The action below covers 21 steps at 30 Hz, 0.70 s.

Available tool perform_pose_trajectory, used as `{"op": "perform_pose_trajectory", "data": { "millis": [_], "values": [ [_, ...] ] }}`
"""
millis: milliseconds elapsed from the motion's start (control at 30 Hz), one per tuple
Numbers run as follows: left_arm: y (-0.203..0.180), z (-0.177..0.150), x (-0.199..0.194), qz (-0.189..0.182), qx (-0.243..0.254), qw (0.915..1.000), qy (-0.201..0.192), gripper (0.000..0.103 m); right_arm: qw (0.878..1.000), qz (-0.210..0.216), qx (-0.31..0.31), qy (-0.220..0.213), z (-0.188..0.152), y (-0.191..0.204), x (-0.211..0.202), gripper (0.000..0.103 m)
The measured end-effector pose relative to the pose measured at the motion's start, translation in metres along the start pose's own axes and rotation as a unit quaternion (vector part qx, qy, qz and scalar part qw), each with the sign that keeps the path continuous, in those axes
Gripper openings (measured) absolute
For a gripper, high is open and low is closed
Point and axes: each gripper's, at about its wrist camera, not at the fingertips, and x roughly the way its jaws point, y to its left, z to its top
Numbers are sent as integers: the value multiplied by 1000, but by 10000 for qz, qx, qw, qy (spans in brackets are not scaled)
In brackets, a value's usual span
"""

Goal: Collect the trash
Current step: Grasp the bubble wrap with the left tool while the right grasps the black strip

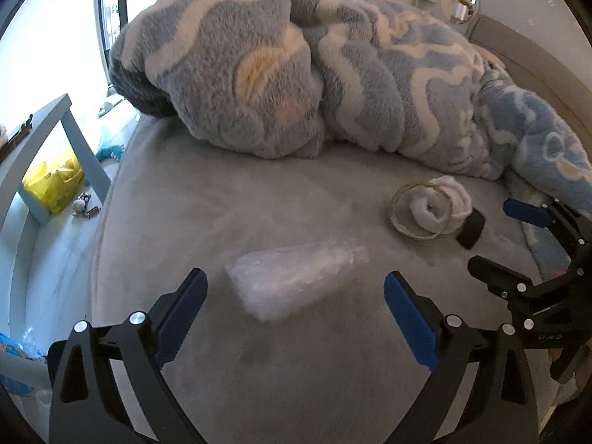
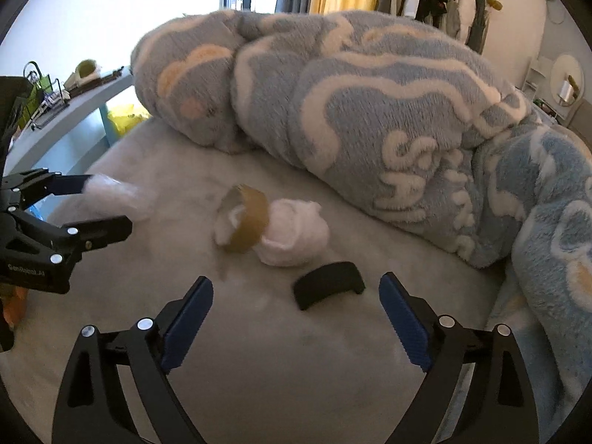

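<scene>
Left wrist view: clear plastic wrapper (image 1: 296, 281) lies on the grey bed (image 1: 259, 370) near its front edge, between the spread jaws of the left gripper (image 1: 294, 305). Best to lower squarely, pinch the crumpled middle. Right gripper (image 2: 296, 316), jaws parted, hovers low, straddling a black curved piece (image 2: 327, 288) beside the tape roll (image 2: 246, 224).

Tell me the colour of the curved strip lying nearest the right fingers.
Black. The strip shows best in the right wrist view, on the grey bed.
</scene>
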Motion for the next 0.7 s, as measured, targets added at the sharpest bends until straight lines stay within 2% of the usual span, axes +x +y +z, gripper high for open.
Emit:
{"op": "perform_pose_trajectory", "data": {
  "millis": [333,433,500,567,633,700],
  "values": [
    [-1,5,19,385,-188,9991,23,96,9998,106,95,155,-8,-25,21,92],
    [-1,7,24,456,-215,9987,46,87,9997,153,72,173,-8,-27,26,92],
    [1,8,27,442,-265,9987,60,84,9997,196,46,136,-7,-27,27,92],
    [3,9,29,450,-299,9985,49,77,9997,240,47,38,-6,-29,27,89],
    [3,10,31,451,-308,9985,36,75,9996,281,26,45,-5,-27,29,78],
    [3,12,33,443,-310,9985,29,73,9995,308,8,109,-6,-29,33,74]
  ]
}}
